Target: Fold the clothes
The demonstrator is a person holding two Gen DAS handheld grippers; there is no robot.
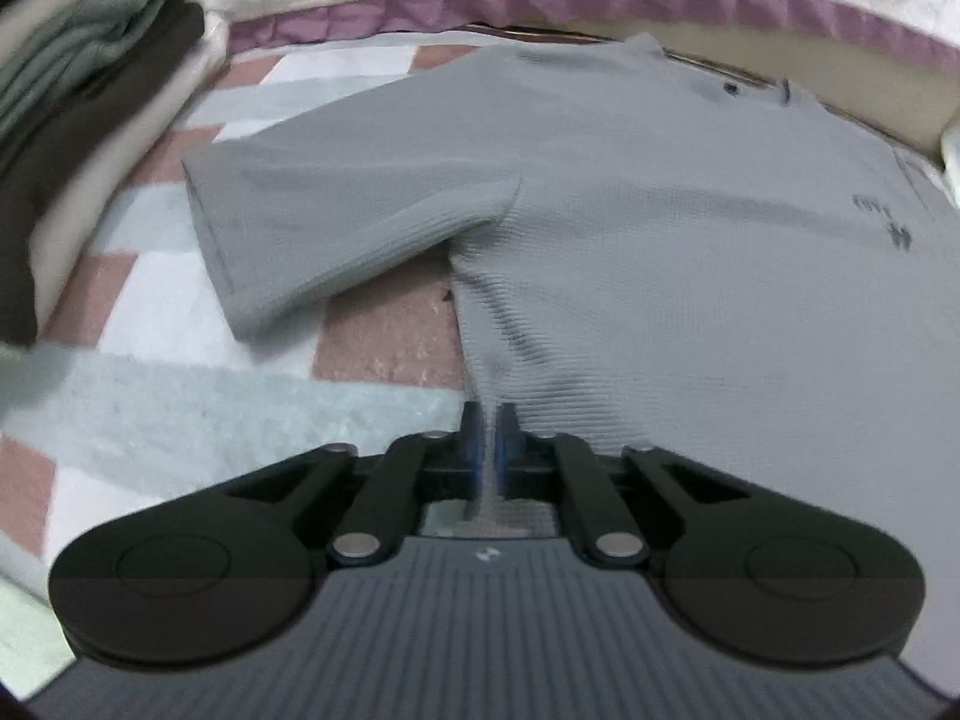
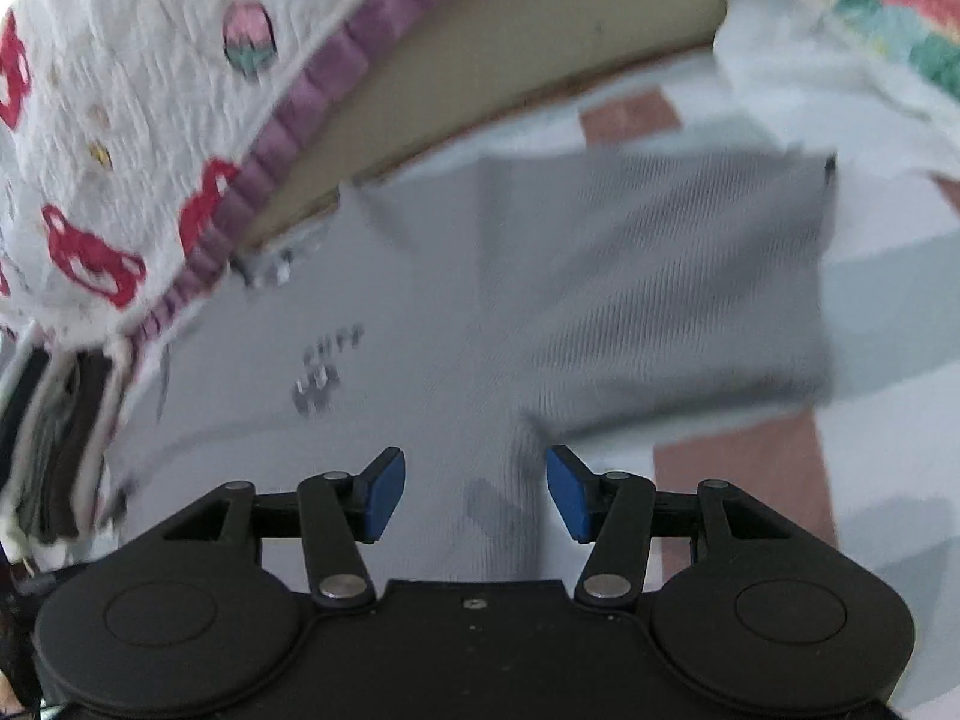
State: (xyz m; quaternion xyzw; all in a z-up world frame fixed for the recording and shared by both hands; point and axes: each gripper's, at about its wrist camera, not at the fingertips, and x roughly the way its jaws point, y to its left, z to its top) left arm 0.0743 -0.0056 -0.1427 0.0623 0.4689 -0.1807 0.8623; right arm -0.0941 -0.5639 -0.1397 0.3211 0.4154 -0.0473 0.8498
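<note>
A grey ribbed short-sleeved shirt [image 1: 630,228] lies flat on a checked bed cover, one sleeve [image 1: 312,222] spread to the left, a small dark print on its chest [image 1: 474,234]. My left gripper [image 1: 492,420] is shut on the shirt's side edge below the armpit, a thin fold of grey cloth pinched between its pads. In the right wrist view the same shirt [image 2: 480,312] is blurred, its other sleeve [image 2: 690,276] lying out to the right. My right gripper [image 2: 475,489] stands open above the cloth near that armpit, blue pads [image 2: 387,495] wide apart with nothing pinched.
A stack of folded clothes [image 1: 78,138] in green, brown and cream stands at the left, also seen edge-on as a stack [image 2: 54,450]. A white quilt with red shapes and a purple border [image 1: 540,6] runs behind the shirt. The pink, white and pale blue checked cover [image 1: 198,396] shows around it.
</note>
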